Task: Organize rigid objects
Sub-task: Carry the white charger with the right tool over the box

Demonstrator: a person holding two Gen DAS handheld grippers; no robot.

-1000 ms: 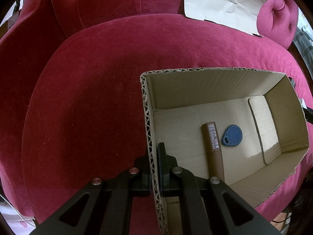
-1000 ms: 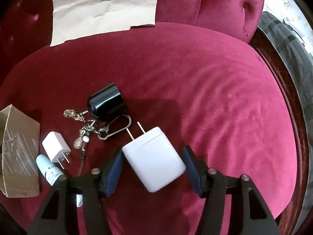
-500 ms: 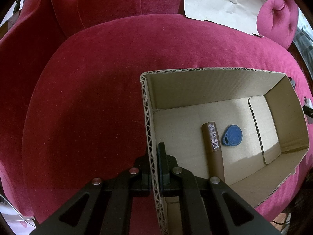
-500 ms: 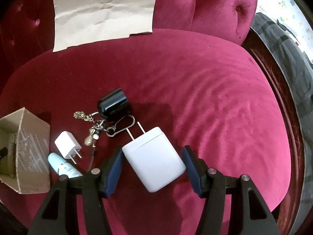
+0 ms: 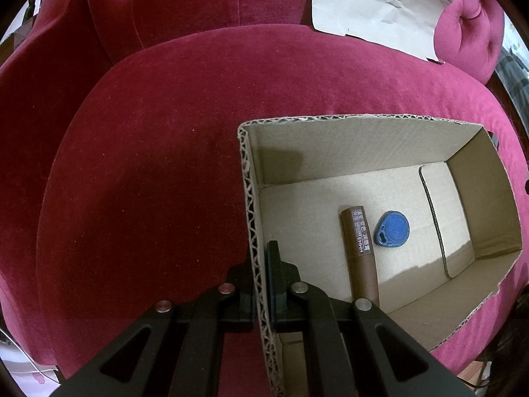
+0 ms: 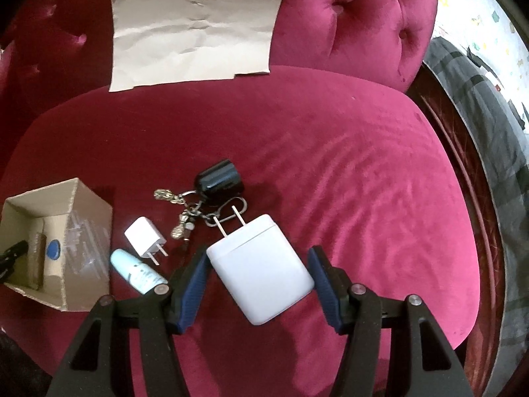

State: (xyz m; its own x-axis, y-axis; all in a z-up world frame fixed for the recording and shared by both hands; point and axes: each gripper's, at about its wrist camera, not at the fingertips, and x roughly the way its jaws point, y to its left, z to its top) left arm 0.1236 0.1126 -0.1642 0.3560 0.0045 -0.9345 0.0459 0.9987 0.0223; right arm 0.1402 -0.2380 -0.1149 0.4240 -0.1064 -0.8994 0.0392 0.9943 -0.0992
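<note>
My left gripper (image 5: 261, 264) is shut on the left wall of an open cardboard box (image 5: 251, 198) on the red velvet seat. Inside the box lie a brown tube (image 5: 360, 251) and a blue key fob (image 5: 391, 230). My right gripper (image 6: 259, 271) is shut on a large white plug charger (image 6: 261, 268) and holds it above the seat, prongs pointing away. On the seat to its left lie a small white charger (image 6: 145, 236), a pale blue tube (image 6: 137, 271), and a black cap with a keychain (image 6: 220, 180). The box (image 6: 89, 231) also shows at the far left of the right wrist view.
A creased sheet of brown paper (image 6: 195, 26) leans on the tufted chair back (image 6: 363, 16); it also shows in the left wrist view (image 5: 377, 6). The seat's right edge (image 6: 463, 215) drops off beside a dark wooden frame and grey cloth.
My right gripper has risen and drawn back with the large charger; the box and the seat items now show further into view. My left gripper and the box have not moved.
</note>
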